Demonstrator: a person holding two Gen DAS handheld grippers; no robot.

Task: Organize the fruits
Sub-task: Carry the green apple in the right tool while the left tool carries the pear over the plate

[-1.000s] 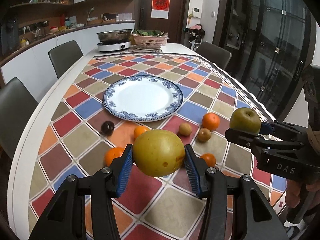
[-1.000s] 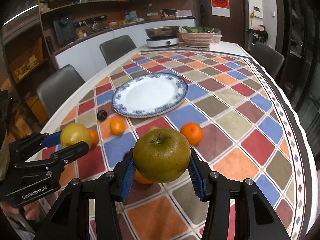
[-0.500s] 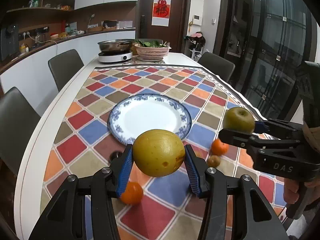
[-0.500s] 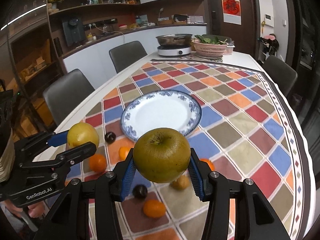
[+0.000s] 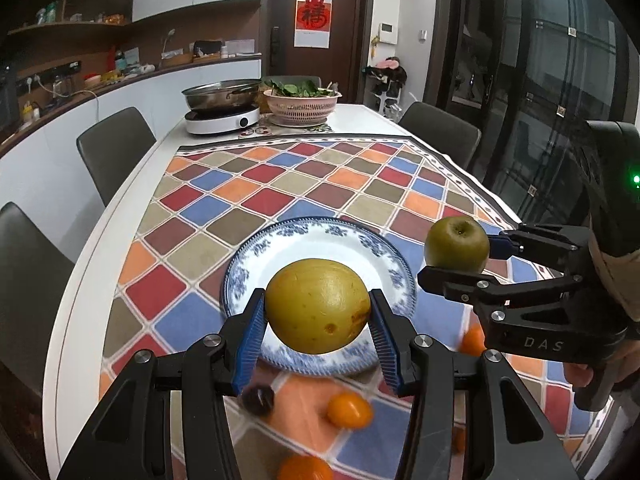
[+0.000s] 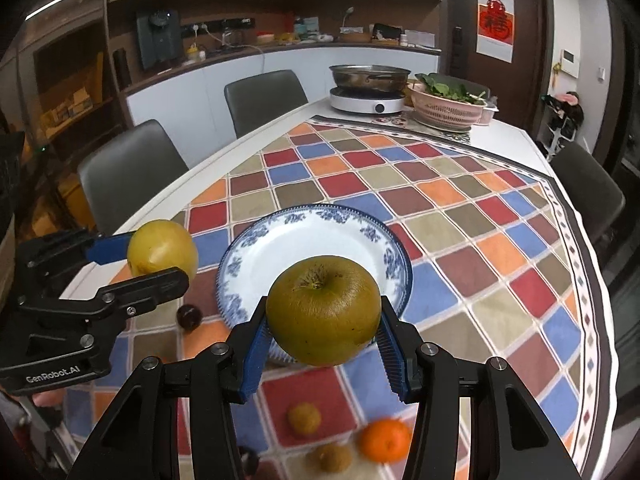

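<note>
- Up front in the left wrist view, the left gripper (image 5: 318, 312) is clamped on a yellow pear (image 5: 318, 306), its blue pads pressed to either flank of the fruit, which hangs in the air above the near rim of the blue-and-white plate (image 5: 320, 240).
- At about three o'clock from that pear, the right gripper (image 5: 460, 258) comes in from the side with a person's hand (image 5: 580, 368) behind it, and it pinches a green-brown apple (image 5: 457, 245) clear of the tablecloth (image 5: 280, 184), off the plate's right edge.
- From the right wrist view the same apple (image 6: 323, 311) sits squeezed between the right gripper's (image 6: 323, 320) blue pads, stem end up, over the plate's (image 6: 312, 236) six o'clock rim.
- At nine o'clock from the apple in that view, the left gripper (image 6: 160, 256) grips the pear (image 6: 162, 249) just left of the plate.
- Below the plate lie the loose fruits: a dark plum (image 5: 258, 399) at seven o'clock, small oranges (image 5: 349, 411) at six, and another orange (image 6: 385, 440) near two brownish fruits (image 6: 305, 418), all blurred, so their kind is perhaps uncertain.
- At twelve o'clock, well apart on the far end of the table (image 5: 360, 120), stand a pan on a cooker (image 5: 222, 110) and a pink basket of greens (image 5: 305, 106).
</note>
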